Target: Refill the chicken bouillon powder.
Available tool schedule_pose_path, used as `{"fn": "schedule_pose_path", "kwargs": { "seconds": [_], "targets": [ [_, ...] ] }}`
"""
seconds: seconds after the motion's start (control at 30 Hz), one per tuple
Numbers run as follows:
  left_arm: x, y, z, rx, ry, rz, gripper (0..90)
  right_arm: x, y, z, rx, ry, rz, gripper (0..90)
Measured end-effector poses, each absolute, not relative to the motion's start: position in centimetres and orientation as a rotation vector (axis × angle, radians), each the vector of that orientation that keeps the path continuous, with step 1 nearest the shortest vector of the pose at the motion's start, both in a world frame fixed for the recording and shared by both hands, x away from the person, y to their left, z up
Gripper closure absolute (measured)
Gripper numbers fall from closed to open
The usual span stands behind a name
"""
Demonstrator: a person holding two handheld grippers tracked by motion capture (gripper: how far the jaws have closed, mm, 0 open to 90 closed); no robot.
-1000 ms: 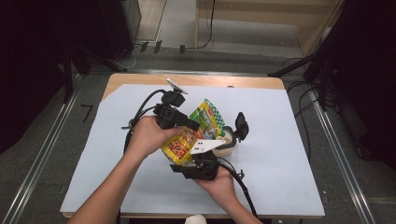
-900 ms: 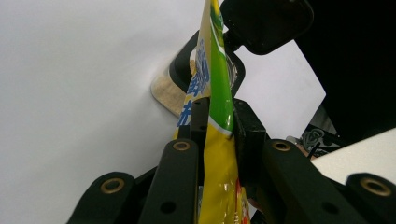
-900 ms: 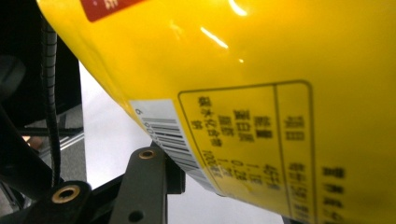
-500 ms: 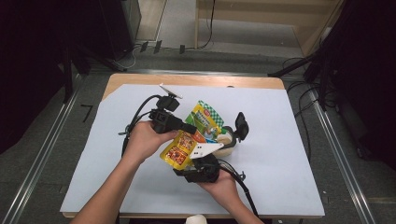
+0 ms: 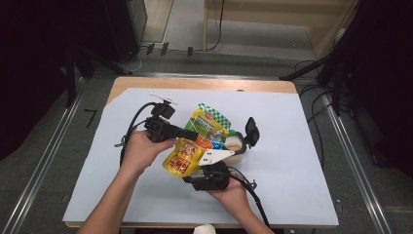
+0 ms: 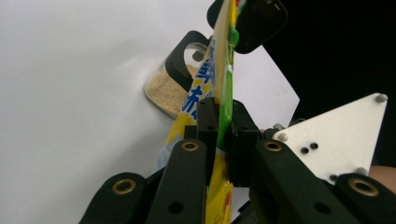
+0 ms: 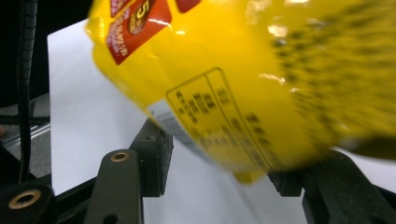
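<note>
Above the middle of the white table (image 5: pixel 302 146), the left gripper (image 6: pixel 223 122) clamps the yellow pouch (image 5: pixel 190 148) beside a jar (image 5: pixel 234 146) while the right gripper (image 7: pixel 219 163), jaws just opening, lets go; the left grip should stay firm.

From my remote station, I see a wooden tabletop (image 5: pixel 146 83) almost wholly covered by a pale sheet (image 5: pixel 302 165), its bare wood showing as a strip along the 12 o'clock edge and at the 10 o'clock corner. Just toward 3 o'clock from the sheet's middle stands a clear glass jar (image 5: pixel 235 146) of sandy granules, resting directly on the sheet. In the left gripper view I see the same jar (image 6: pixel 170 91) against the white surface.
</note>
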State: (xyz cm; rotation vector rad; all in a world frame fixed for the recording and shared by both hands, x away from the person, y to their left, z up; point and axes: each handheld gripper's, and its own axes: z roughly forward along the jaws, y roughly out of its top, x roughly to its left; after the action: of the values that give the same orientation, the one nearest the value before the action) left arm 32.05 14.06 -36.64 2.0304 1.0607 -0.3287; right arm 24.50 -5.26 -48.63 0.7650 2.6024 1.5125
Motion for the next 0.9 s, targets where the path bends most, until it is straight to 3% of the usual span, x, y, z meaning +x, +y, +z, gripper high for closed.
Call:
{"fn": "schedule_pose_path", "kwargs": {
  "seconds": [0.9],
  "targets": [
    [34.3,17.4,-37.4,1.932,1.093,-0.230,89.8,25.2,-7.4,-48.2,0.908,2.539,1.513,49.0]
  ]
}}
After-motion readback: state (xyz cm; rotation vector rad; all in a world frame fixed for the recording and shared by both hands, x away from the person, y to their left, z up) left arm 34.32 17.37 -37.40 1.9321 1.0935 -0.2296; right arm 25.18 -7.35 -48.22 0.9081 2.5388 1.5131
